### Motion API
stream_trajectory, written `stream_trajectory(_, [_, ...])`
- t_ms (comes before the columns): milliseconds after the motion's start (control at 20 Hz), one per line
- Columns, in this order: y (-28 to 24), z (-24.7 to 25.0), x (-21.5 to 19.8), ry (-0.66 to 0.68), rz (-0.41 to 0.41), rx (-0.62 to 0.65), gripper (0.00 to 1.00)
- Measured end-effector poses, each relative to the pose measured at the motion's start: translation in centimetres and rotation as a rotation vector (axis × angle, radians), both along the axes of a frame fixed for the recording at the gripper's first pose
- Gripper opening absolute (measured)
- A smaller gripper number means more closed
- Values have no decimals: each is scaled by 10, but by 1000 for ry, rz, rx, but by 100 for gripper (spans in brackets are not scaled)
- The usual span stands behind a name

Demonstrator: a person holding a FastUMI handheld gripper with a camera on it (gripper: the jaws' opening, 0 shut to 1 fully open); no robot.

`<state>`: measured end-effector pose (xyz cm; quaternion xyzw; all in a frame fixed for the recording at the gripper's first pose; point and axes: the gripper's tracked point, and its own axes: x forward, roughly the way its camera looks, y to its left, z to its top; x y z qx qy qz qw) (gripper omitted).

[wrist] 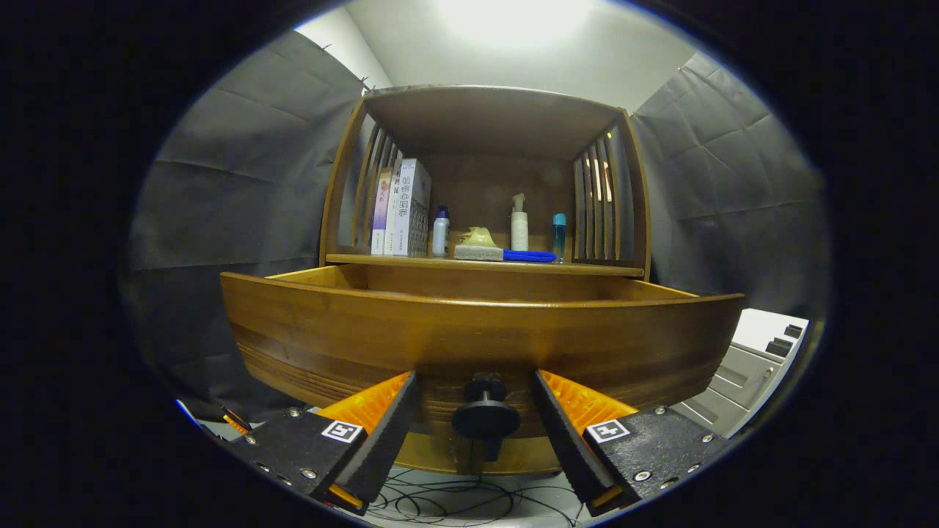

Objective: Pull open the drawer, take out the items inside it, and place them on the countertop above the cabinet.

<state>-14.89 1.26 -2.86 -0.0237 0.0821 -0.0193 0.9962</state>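
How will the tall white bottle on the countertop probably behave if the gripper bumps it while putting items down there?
The white bottle is tall and narrow on a small base, so it would likely tip rather than slide. It looks like plastic, so probably light and unlikely to break. The blue brush lies just in front of it, so it might fall onto that. The gripper is open around the drawer knob.

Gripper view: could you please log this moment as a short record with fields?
drawer: pulled out; inside hidden by its front panel
knob: black, between the fingers, with gaps on both sides
gripper: open, fingers flank the knob
countertop: holds books, three bottles, a white pump bottle, a blue-handled brush
floor: cables under the drawer
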Motion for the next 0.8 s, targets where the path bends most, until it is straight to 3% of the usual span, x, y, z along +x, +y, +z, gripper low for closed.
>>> stream_trajectory(800, [2,6,42,-2,4,23,96])
